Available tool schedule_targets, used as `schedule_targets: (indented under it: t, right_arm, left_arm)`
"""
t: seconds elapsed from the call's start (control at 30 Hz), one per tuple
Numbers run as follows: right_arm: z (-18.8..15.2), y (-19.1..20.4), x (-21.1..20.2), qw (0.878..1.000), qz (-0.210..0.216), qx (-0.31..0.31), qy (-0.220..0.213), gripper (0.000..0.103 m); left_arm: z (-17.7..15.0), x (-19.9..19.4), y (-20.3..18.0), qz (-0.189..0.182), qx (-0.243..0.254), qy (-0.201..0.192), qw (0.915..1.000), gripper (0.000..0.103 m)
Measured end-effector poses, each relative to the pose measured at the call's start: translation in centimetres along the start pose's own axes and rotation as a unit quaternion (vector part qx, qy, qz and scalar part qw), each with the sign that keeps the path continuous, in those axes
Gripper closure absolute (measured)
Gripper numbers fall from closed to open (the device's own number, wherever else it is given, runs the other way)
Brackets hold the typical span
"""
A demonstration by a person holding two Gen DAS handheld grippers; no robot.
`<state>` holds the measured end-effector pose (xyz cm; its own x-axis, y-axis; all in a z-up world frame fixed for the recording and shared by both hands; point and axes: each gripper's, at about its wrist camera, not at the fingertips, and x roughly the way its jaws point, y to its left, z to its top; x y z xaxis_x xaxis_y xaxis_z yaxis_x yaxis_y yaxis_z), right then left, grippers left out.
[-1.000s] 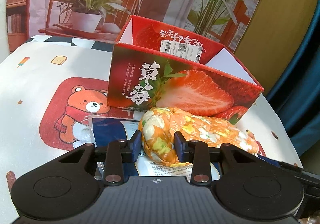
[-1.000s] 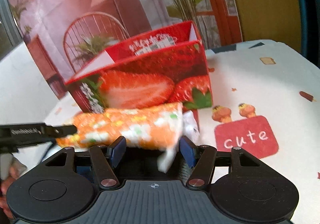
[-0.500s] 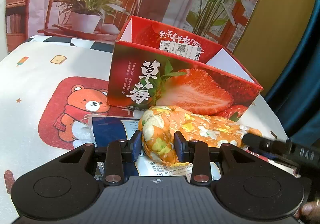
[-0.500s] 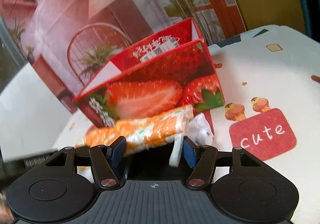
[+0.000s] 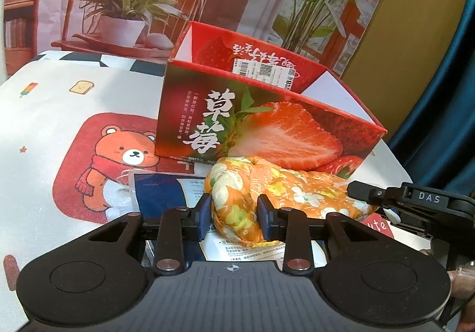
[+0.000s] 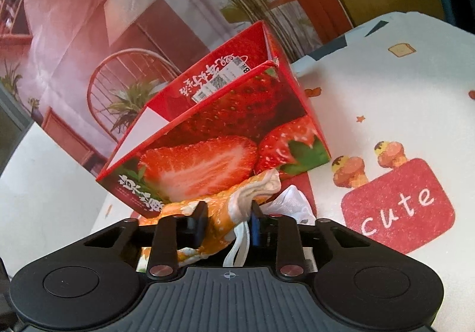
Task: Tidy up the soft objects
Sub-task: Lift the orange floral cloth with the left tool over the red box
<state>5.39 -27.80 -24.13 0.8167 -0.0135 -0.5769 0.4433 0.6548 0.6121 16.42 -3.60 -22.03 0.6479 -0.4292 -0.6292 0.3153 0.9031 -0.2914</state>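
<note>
While left fingers (image 5: 234, 216) pinch floral cloth (image 5: 285, 189) | right fingers (image 6: 228, 220) clamp its end — strawberry box (image 6: 225, 136) behind

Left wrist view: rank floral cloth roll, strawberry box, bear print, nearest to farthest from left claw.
1. floral cloth roll: clamped in the left claw.
2. bear print: ahead-left, on the tablecloth.
3. strawberry box: straight ahead, behind the roll; close call with the bear.

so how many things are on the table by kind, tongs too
tongs: 2, left and right, both shut on the floral cloth roll
floral cloth roll: 1
strawberry box: 1
blue and white packet: 1
white cloth: 1
total: 6
</note>
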Motion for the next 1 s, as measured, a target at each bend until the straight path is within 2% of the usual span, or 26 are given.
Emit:
schedule_targets:
  t: [0.07, 0.17, 0.5, 0.77, 1.0]
  right_arm:
    - [0.1, 0.3, -0.1, 1.0, -0.001, -0.011, 0.003, 0.086]
    - [0.3, 0.8, -0.5, 1.0, -0.001, -0.026, 0.002, 0.089]
    - [1.1, 2.3, -3.3, 0.998, 0.009, -0.06, -0.022, 0.09]
    - [2.4, 5.2, -6.5, 0.993, 0.03, -0.099, -0.053, 0.09]
    - [5.8, 8.0, -7.3, 0.987, 0.047, -0.135, -0.069, 0.09]
  left_arm:
    - [0.2, -0.1, -0.2, -0.004, 0.007, 0.0, 1.0, 0.077]
    - [0.4, -0.4, -0.7, -0.006, 0.021, -0.003, 0.9998, 0.081]
    - [1.1, -2.8, -1.8, -0.012, 0.04, -0.027, 0.9987, 0.083]
    - [2.9, -6.7, -2.9, -0.019, 0.057, -0.081, 0.9949, 0.083]
    - [7.0, -8.4, -4.3, -0.016, 0.084, -0.128, 0.988, 0.083]
